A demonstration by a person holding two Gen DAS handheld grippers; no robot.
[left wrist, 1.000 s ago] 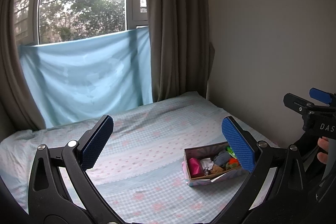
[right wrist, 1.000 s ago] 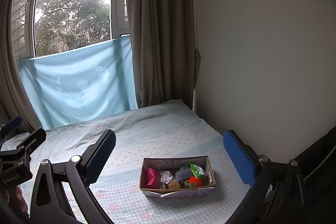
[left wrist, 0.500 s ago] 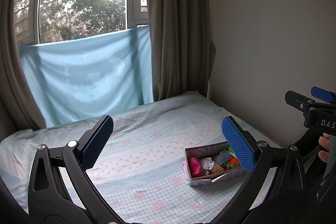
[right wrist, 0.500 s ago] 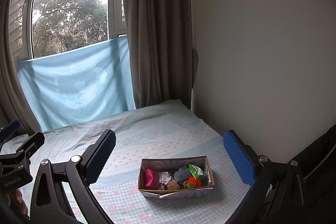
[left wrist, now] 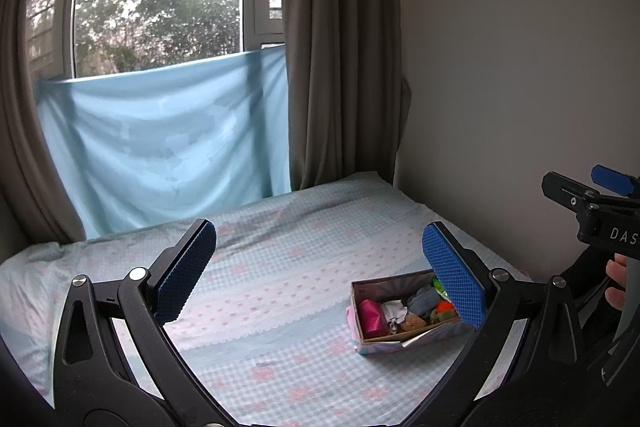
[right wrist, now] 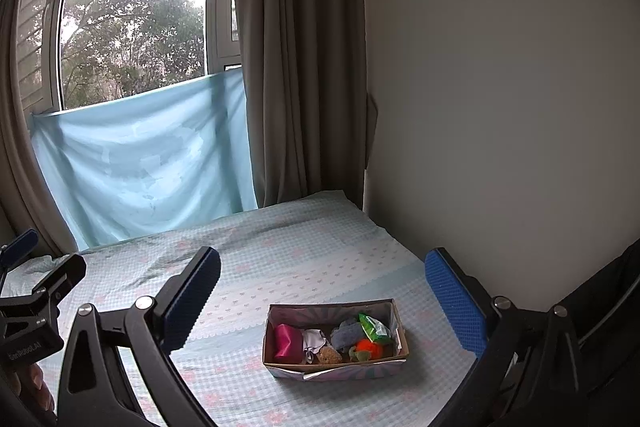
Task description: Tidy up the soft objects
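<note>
A small patterned cardboard box [right wrist: 338,373] sits on the bed and holds several soft objects: a pink one [right wrist: 288,341], a white cloth [right wrist: 315,341], a grey one [right wrist: 346,333], a green packet [right wrist: 374,327], an orange toy [right wrist: 368,347]. The box also shows in the left wrist view [left wrist: 378,347]. My left gripper [left wrist: 318,277] is open and empty, held above the bed to the box's left. My right gripper [right wrist: 320,297] is open and empty, above and short of the box.
The bed carries a light blue checked sheet [right wrist: 304,259]. A plain wall [right wrist: 500,107] runs along its right side. Brown curtains [right wrist: 296,67] and a blue cloth [right wrist: 144,163] hang at the window beyond the bed's far end.
Both views have shifted only slightly. The box sits a little lower and closer in the right wrist view. Both grippers stay open.
</note>
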